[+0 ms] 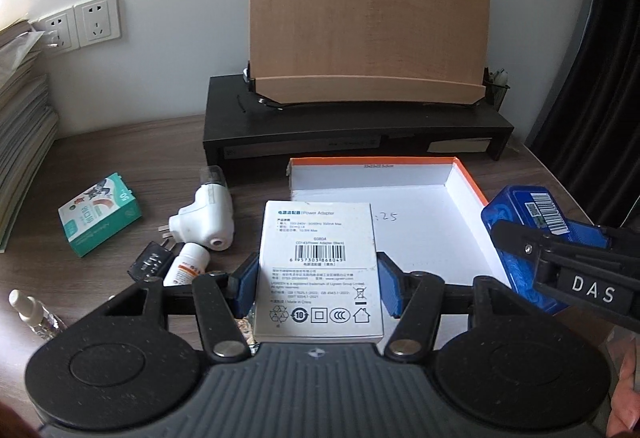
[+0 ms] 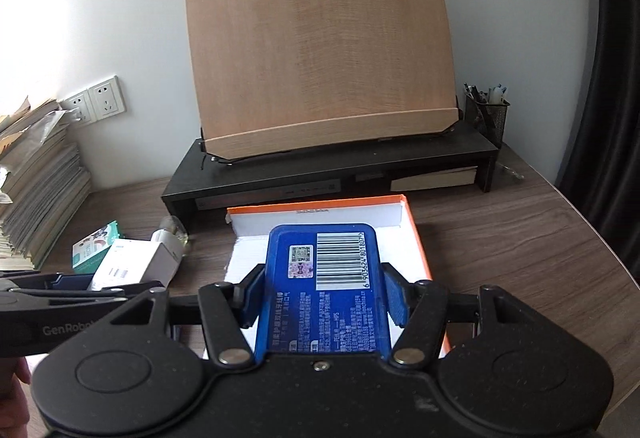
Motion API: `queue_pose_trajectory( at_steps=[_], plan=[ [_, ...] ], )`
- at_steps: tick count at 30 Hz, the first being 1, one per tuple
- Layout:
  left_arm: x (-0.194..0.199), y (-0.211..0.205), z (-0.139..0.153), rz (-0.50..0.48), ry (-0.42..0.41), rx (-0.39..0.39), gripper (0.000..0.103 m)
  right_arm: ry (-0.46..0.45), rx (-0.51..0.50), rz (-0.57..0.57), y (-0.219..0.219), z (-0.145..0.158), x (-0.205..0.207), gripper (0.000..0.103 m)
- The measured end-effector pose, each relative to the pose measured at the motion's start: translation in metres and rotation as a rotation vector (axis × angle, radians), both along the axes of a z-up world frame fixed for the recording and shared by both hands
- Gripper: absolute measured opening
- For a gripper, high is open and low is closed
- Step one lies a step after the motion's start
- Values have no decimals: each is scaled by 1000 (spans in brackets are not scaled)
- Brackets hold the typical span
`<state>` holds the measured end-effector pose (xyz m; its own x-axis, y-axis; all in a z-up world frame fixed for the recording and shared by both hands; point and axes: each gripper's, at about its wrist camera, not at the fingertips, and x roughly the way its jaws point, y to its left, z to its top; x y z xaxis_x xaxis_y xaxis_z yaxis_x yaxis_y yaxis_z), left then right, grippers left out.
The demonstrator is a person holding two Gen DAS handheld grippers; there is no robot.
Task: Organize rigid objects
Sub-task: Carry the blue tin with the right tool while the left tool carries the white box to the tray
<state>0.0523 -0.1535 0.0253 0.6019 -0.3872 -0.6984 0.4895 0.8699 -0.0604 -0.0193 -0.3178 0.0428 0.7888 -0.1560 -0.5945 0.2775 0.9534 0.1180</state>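
While level, both grippers [image 1: 318, 284] [image 2: 322, 296] loaded.

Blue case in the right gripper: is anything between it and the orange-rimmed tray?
Nothing visible. The blue case, clamped in the right gripper, hangs over the tray, whose white floor ahead shows bare. The left gripper holds its white adapter box off to the left.

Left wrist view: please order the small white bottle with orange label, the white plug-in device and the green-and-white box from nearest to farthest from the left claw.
1. Small white bottle with orange label, just left of the left claw.
2. White plug-in device, behind the bottle.
3. Green-and-white box, far left.
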Motion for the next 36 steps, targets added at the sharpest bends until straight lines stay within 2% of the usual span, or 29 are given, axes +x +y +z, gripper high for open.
queue_pose_trajectory(
  at_steps=[9,22,36],
  plan=[
    [7,-23,-12,12,29,4,60,30,17,14,-19,-11,13,71],
    [35,-53,-25,50,29,20,60,74,5,42,-46,-29,65,71],
    [61,-76,-24,71,12,30,60,79,-2,35,-60,-32,99,72]
  ],
)
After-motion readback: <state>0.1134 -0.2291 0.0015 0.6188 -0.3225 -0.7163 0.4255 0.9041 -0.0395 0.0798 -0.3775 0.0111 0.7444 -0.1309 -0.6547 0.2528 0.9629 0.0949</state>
